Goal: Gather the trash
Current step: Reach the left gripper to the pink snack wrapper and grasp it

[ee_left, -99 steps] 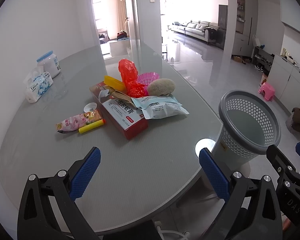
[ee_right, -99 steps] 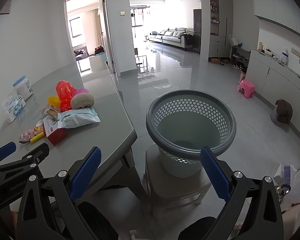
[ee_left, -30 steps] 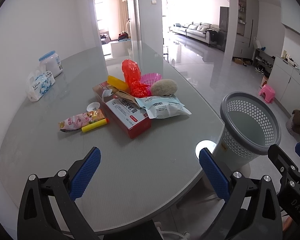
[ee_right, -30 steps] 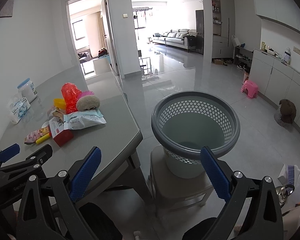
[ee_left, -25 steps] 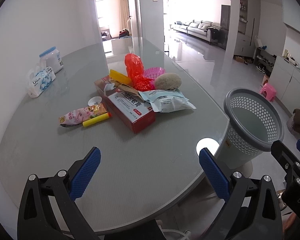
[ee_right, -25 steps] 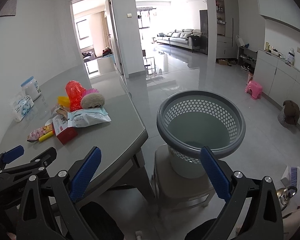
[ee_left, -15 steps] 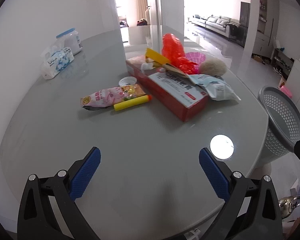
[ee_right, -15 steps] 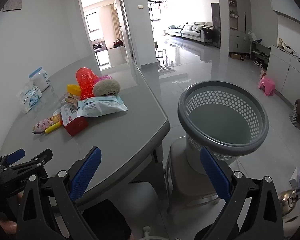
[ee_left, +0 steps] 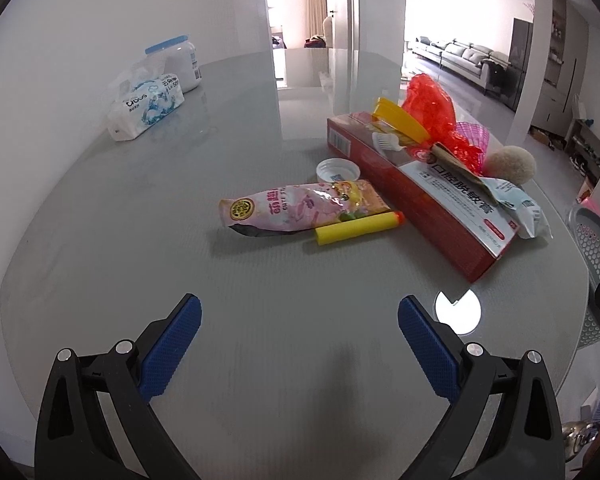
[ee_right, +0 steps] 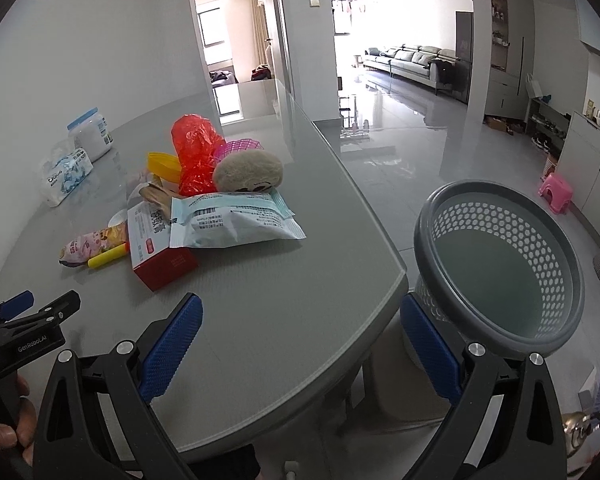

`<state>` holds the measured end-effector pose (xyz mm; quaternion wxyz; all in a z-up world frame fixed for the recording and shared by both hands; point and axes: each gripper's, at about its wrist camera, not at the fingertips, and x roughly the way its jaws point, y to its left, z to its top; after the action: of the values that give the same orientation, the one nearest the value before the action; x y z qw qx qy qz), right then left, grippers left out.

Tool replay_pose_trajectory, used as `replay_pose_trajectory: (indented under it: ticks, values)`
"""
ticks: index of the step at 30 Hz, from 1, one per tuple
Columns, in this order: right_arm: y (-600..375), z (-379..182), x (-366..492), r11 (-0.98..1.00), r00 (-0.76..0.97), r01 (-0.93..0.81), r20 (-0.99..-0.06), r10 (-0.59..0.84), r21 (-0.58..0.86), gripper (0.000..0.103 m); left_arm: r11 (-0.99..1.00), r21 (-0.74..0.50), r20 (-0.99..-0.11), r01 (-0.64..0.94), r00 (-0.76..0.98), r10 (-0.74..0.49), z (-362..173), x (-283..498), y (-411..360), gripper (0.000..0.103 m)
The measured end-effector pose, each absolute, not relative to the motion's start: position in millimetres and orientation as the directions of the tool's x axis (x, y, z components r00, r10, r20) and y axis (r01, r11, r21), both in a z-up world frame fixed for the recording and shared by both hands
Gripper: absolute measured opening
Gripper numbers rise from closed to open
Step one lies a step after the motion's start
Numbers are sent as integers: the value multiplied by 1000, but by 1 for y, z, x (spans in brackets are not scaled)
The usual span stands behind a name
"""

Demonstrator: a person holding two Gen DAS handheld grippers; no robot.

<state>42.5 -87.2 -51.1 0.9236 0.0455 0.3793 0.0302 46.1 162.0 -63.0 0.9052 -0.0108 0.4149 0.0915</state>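
Left wrist view: left gripper [ee_left: 299, 322] wide open, empty, low over table [ee_left: 140, 240]. Pink wrapper [ee_left: 300, 210] and yellow dart [ee_left: 358, 230] lie dead ahead, long axes crosswise to the fingers. Right gripper [ee_right: 298, 322] also open, empty, nearer the bin [ee_right: 500, 264]. Left is likely the nearer one.

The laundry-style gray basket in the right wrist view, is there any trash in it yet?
No, the gray basket shows only its bare bottom, and the trash pile lies on the table.

I had bare table [ee_left: 260, 320] ahead of my left gripper [ee_left: 300, 320]; the red box [ee_left: 440, 216] blocked the right side.
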Motion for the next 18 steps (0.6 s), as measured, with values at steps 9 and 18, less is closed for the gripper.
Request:
replay_pose_trajectory:
  ticks: [9,18]
  values:
    - [-68,-59,57,992,683,-60,-720,123,112,95,981,49,-725,-188,669,165,-57,67,200,97]
    - [-53,-62,63,990,668,-83,-732,137,110,95,995,60,-730,-76,677,96,-55,97,215,97]
